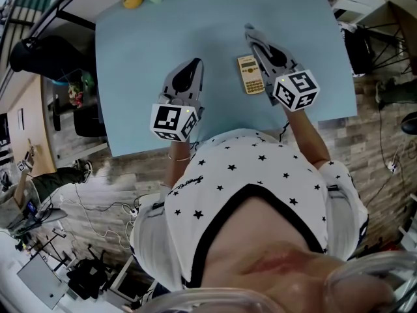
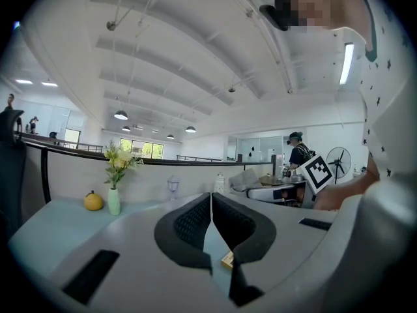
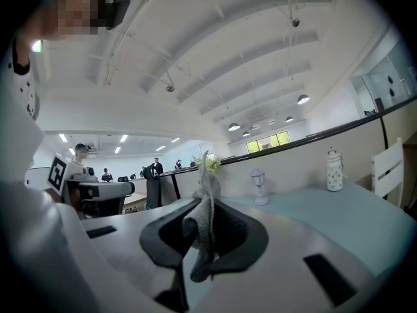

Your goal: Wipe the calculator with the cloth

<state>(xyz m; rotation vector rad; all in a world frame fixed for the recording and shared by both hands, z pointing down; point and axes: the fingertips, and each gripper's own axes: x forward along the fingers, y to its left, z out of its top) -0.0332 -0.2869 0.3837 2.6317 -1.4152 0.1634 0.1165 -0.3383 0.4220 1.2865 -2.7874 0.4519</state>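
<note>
Cloth clamped in right gripper, calculator just beside it; left gripper closed, empty.

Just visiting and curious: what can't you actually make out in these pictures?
Beige pocket calculator: keys too small in head view; in left gripper view only a corner shows below the shut left claw.
Grey cloth: in head view mostly hidden by the right claw gripping it.
</note>
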